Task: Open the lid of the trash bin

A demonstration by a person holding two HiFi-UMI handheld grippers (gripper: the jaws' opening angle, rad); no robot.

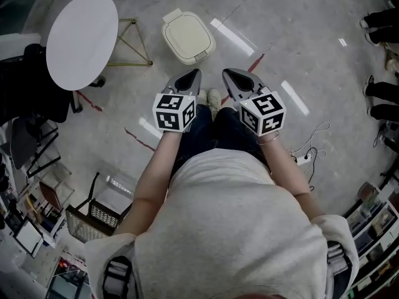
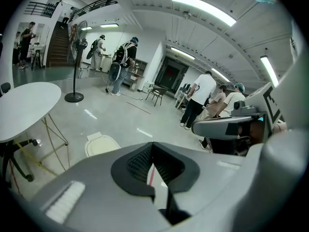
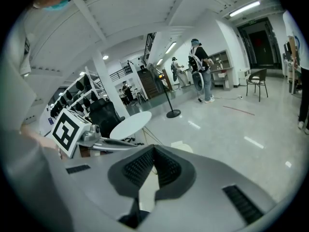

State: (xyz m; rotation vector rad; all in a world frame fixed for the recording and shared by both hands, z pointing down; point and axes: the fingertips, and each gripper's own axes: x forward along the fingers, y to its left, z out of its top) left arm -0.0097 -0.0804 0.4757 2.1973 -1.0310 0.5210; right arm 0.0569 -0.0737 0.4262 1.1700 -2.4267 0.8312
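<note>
The cream trash bin (image 1: 188,37) stands on the grey floor ahead of the person's feet, its lid down. Both grippers are held in the air, short of the bin and apart from it. My left gripper (image 1: 194,75) and my right gripper (image 1: 229,74) point toward the bin side by side, each shut with nothing between the jaws. The left gripper view shows the bin (image 2: 100,143) low on the floor past its jaws, with the right gripper (image 2: 227,127) to the side. In the right gripper view the bin (image 3: 181,145) peeks over the jaws.
A round white table (image 1: 82,32) on yellow legs stands left of the bin. A wire basket (image 1: 93,217) sits at the lower left, and a cable with a power strip (image 1: 305,157) at the right. Several people (image 2: 200,100) stand farther back; feet (image 1: 380,92) line the right edge.
</note>
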